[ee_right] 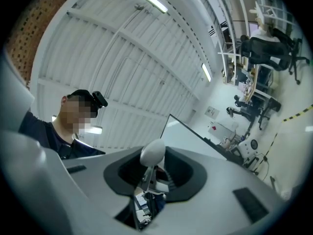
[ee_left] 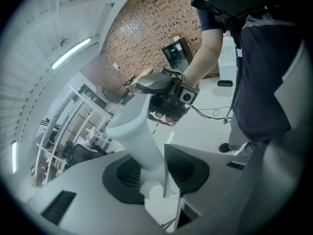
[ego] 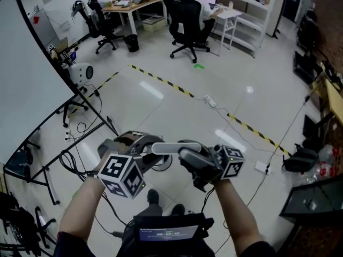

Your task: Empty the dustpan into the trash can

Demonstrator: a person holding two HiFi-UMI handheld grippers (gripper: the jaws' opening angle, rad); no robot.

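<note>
– Our chest unit [ego: 161, 233] sits closest, dark, with a lit strip of characters too small for us to read. Is there anything legible on the grippers?

– Only patterns. Each marker cube, left [ego: 122, 175] and right [ego: 231, 162], carries black-and-white squares rather than words.

– Where do we have the dustpan [ego: 169, 148]?

– We hold it by its handle [ee_left: 134, 131], one gripper at each end, out in front of us above the pale glossy floor [ego: 177, 63]. The left gripper [ee_left: 155, 176] is clamped on the shaft, jaws partway closed, with a dark ribbed pad pressing on either side. The right gripper [ee_right: 152, 173] is closed narrower on the far end, and the rounded, egg-like tip [ee_right: 152, 153] pokes out just past its jaws.

– Which way does it run?

– Its long axis goes from one pair of jaws to the other. That is crosswise in the head view, and rising away from the left jaws toward the right gripper in the left gripper view. We cannot make out the pan itself. A round pale rim [ego: 163, 165] shows just below the handle, between the two pairs of jaws, and we cannot tell what it is.

– And the material?

– We see smooth, pale grey, plastic-looking stuff, round in section and flaring wider partway beyond the left jaws. The jaw shells are matte grey
</note>
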